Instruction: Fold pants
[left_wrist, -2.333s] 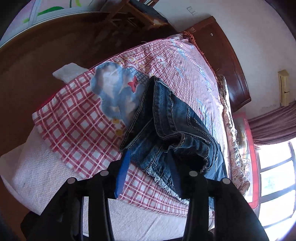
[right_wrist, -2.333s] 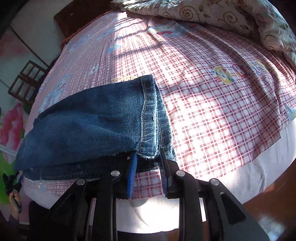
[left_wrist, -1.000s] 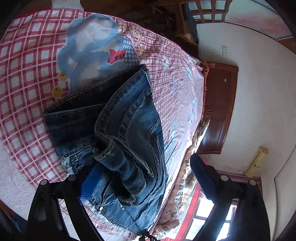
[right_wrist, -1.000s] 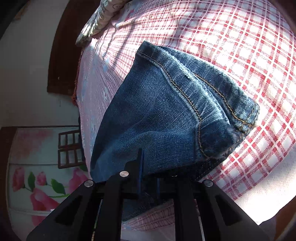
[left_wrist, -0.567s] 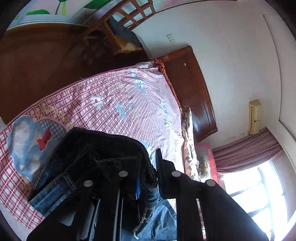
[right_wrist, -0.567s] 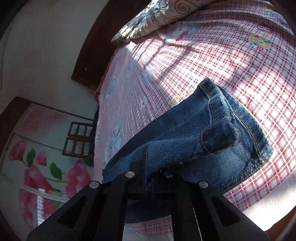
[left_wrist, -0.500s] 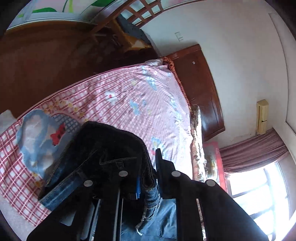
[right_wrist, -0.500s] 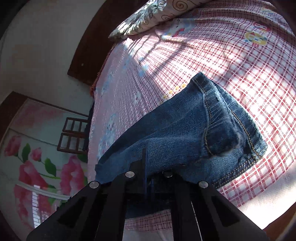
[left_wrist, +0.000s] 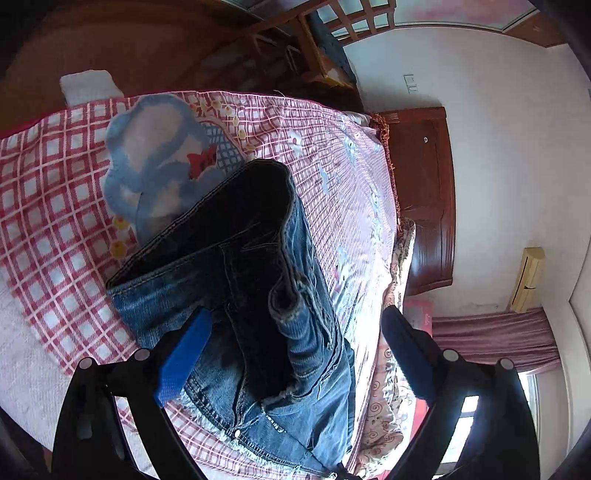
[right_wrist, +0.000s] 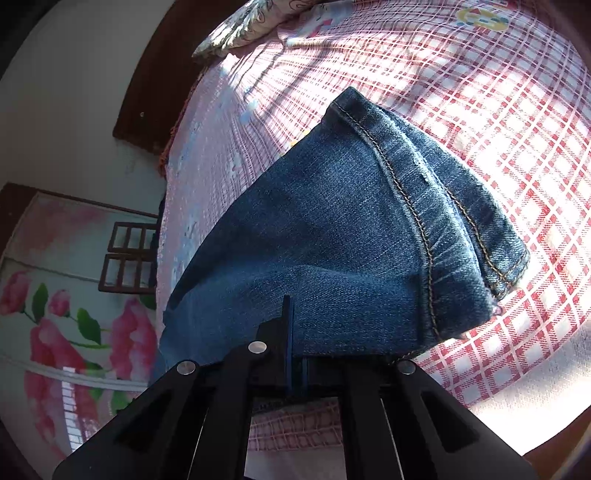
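Left gripper (left_wrist: 295, 354) has just opened wide, its two fingers apart with the one pair of jeans (left_wrist: 258, 295) lying between them, unpressed; the jeans sit folded near the bed's (left_wrist: 55, 206) near edge, on the checked sheet; one pillow (left_wrist: 395, 332) lies beyond. Right gripper (right_wrist: 295, 354) is clamped on the denim (right_wrist: 351, 236), lifting a fold above the sheet (right_wrist: 517, 110) near the same edge.

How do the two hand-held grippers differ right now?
The left hand-held gripper stands wide open, just reopened, with the jeans lying loose between its fingers; the right hand-held gripper is pinched shut on the denim. Left pads show plainly; right pads are nearly hidden. Both point down at the bed.
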